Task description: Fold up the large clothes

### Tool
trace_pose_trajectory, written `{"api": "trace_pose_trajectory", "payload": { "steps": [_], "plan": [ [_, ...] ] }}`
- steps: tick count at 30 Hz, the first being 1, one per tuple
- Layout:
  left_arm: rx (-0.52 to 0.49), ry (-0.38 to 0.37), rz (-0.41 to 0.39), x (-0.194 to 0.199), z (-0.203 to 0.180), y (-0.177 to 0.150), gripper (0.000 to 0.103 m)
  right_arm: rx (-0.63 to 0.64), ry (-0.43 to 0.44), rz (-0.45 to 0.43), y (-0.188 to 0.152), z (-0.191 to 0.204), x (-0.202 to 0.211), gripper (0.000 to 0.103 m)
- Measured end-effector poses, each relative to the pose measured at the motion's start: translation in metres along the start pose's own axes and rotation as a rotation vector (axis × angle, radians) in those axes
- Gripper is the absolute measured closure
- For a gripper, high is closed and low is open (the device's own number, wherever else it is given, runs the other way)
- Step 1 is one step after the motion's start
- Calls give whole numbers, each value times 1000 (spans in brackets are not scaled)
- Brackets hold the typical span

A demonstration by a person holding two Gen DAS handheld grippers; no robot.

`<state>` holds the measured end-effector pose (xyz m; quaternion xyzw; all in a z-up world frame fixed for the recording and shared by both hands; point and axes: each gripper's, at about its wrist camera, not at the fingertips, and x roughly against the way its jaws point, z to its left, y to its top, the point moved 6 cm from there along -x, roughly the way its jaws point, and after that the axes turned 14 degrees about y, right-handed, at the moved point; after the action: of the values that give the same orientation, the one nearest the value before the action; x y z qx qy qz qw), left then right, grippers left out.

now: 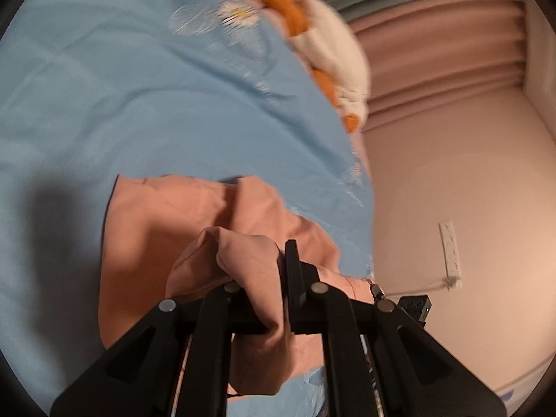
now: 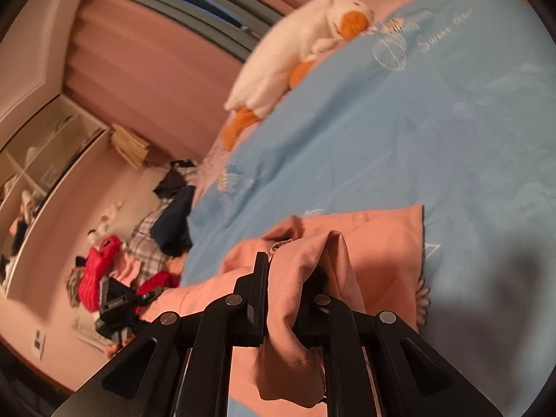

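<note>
Behind your work you had a bed under a light blue quilt [image 2: 417, 132] stitched with white daisies, and a white plush duck [image 2: 305, 45] with orange feet lay at its far edge. Pleated pinkish curtains [image 1: 441, 69] hung along the far wall. The pale floor [image 2: 114, 191] carried a scatter of clothes [image 2: 163, 229], red, plaid and dark. An open shelf unit [image 2: 38, 160] stood beside it. A white power strip [image 1: 450, 248] lay on the floor.

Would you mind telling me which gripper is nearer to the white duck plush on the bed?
Hard to call. The left gripper and right gripper each clamp the pink garment at the blue bedcover's near end; the duck plush lies far off in both views.
</note>
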<state>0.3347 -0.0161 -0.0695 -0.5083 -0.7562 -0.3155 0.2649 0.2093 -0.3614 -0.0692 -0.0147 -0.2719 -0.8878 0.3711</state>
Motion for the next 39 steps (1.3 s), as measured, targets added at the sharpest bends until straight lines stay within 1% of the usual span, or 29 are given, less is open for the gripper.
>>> {"api": "trace_pose_trajectory", "payload": {
  "steps": [4, 5, 6, 7, 8, 9, 10, 11, 12, 15, 17, 18, 20, 21, 22, 23, 25, 26, 28, 30, 31, 32, 33, 34, 35, 36, 37, 38, 39],
  "plan": [
    [63, 21, 37, -18, 16, 3, 91, -59, -44, 40, -1, -20, -8, 93],
    [82, 22, 50, -20, 21, 2, 88, -69, -47, 46, -1, -22, -9, 93],
    [99, 27, 60, -21, 23, 2, 78, -81, -52, 61, -4, -24, -9, 92],
    [119, 27, 67, -22, 25, 2, 63, -89, -54, 68, -4, -25, -9, 87],
    [159, 14, 76, -21, 30, 3, 55, -103, -50, 74, -5, -26, -8, 82],
    [211, -28, 92, -20, 33, 3, 40, -124, -36, 79, -5, -27, -8, 69],
    [262, -80, 110, -19, 34, 3, 27, -168, 5, 83, -5, -27, -7, 56],
    [341, -155, 120, -17, 38, 5, 24, -203, 43, 79, -3, -27, -7, 51],
    [393, -207, 109, -14, 40, 10, 23, -258, 104, 58, -1, -27, -5, 50],
    [450, -247, 44, -8, 42, 27, 23, -357, 185, -22, 13, -33, 0, 49],
    [515, -298, 14, -8, 47, 38, 23, -403, 218, -80, 23, -39, 1, 48],
    [553, -305, -6, -10, 52, 44, 23, -430, 236, -113, 28, -44, 2, 48],
    [617, -281, -35, -15, 63, 52, 23, -505, 257, -162, 34, -56, 1, 45],
    [635, -282, -33, -17, 67, 55, 23, -542, 261, -181, 36, -62, 2, 44],
    [641, -261, -35, -17, 70, 55, 23, -564, 264, -200, 39, -66, 3, 44],
    [627, -229, -41, -17, 71, 57, 23, -575, 248, -218, 41, -70, 7, 44],
    [567, -169, -73, -8, 70, 60, 23, -564, 201, -232, 43, -74, 18, 41],
    [552, -155, -93, 0, 72, 62, 23, -564, 208, -247, 46, -75, 26, 41],
    [552, -157, -130, 14, 77, 68, 23, -547, 211, -321, 51, -75, 48, 41],
    [557, -187, -190, 34, 82, 75, 23, -494, 185, -412, 54, -70, 73, 40],
    [518, -174, -219, 49, 79, 76, 23, -469, 174, -416, 53, -65, 75, 40],
    [463, -139, -227, 54, 75, 73, 23, -387, 148, -366, 52, -50, 77, 40],
    [373, -67, -221, 59, 66, 67, 23, -316, 113, -307, 48, -38, 74, 40],
    [295, 3, -207, 58, 58, 62, 23, -210, 43, -217, 41, -20, 66, 40],
    [184, 94, -186, 55, 46, 51, 23, -102, -21, -132, 32, -2, 55, 40],
    [82, 150, -159, 50, 34, 37, 23, -4, -80, -55, 20, 13, 42, 40],
    [-4, 168, -123, 43, 21, 21, 23, 70, -116, 12, 8, 24, 31, 40],
    [-54, 162, -100, 36, 13, 9, 23, 127, -124, 76, -6, 34, 17, 40],
    [-106, 149, -76, 31, 5, -5, 23, 169, -117, 133, -19, 42, 3, 43]
  ]
}}
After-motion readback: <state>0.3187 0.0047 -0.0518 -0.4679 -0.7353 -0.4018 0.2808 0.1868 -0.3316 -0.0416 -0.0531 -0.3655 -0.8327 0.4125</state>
